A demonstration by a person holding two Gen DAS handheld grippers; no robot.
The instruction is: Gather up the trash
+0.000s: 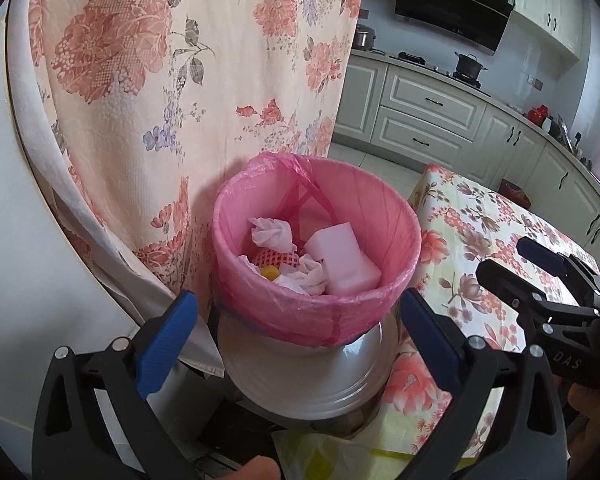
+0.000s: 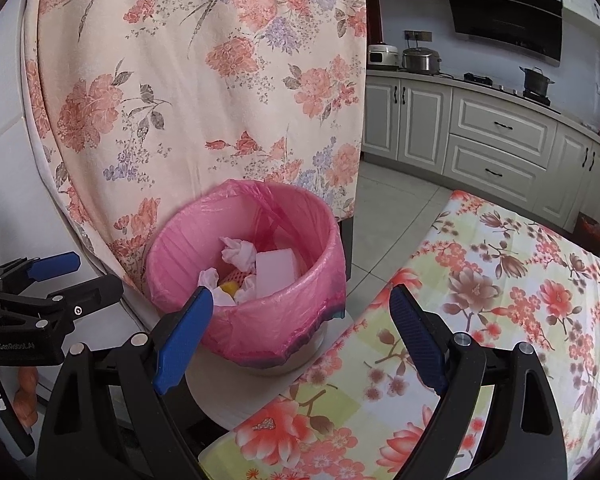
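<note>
Both grippers hang with jaws spread wide and nothing between them: the left gripper point(image 1: 296, 332) faces the trash bin point(image 1: 320, 344) head-on, the right gripper point(image 2: 300, 332) sits beside it over the floral worktop point(image 2: 500, 320). The bin, lined with a pink bag point(image 1: 396, 240), stands against a flowered cloth point(image 1: 180, 80) and holds crumpled tissues point(image 1: 272, 234), a white foam block point(image 1: 344, 262) and something yellow point(image 1: 270, 272).

Left hand-held gripper point(image 1: 298, 344) jaws spread wide, right hand-held gripper point(image 2: 302, 340) likewise, both apparently empty, held side by side
</note>
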